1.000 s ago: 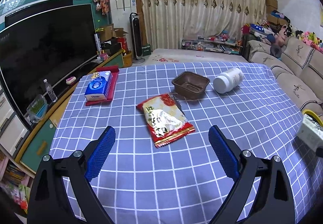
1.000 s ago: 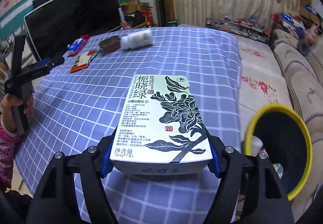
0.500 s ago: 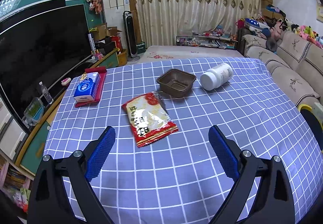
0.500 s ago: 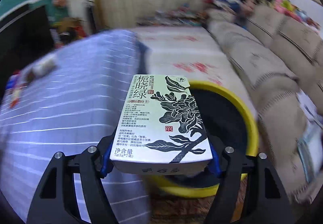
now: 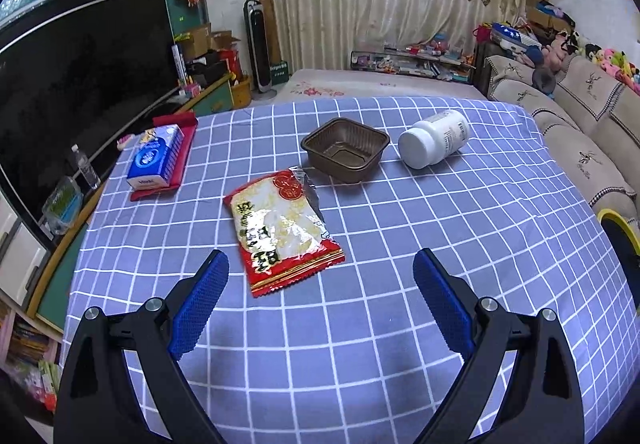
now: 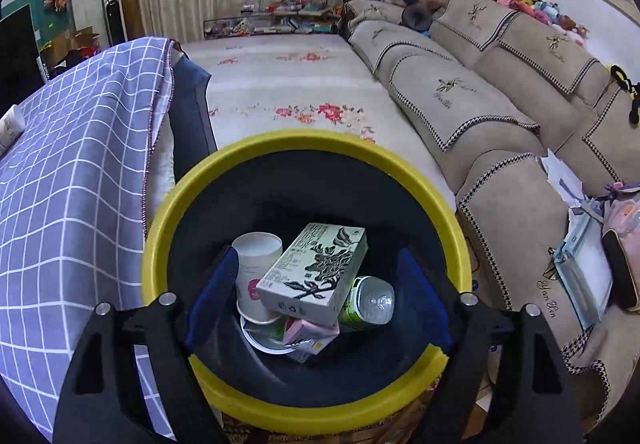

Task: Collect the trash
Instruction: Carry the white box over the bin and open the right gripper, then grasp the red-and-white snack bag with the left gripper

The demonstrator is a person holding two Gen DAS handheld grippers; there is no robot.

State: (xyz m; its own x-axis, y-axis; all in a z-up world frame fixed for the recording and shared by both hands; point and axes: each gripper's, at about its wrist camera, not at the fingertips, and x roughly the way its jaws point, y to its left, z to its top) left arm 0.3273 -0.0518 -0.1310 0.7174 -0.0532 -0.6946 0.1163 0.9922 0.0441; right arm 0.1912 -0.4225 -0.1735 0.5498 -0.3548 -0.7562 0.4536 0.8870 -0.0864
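Observation:
My right gripper [image 6: 318,276] hangs over a yellow-rimmed black bin [image 6: 160,220], its jaws opening with nothing pressed between them. A white tea box with black flowers [image 6: 314,276] lies inside the bin on a paper cup [image 6: 256,272], a green bottle [image 6: 368,304] and a pink carton [image 6: 310,336]. My left gripper [image 5: 320,276] is open above the blue checked tablecloth [image 5: 440,228]. Just ahead of it lies a red and white snack wrapper [image 5: 280,232]. Farther back sit a brown plastic tray [image 5: 345,154] and a white pill bottle [image 5: 434,144] on its side.
A blue tissue pack [image 5: 156,158] rests on a red cloth at the table's left. A large dark TV [image 5: 72,92] stands left of the table. A beige sofa [image 6: 500,116] runs along the right, a floral mat [image 6: 288,96] behind. The bin's rim [image 5: 618,224] shows at the table's right edge.
The right gripper swung from over the table to above the bin, opened, and the tea box dropped into the bin. The left gripper moved slightly nearer the snack wrapper.

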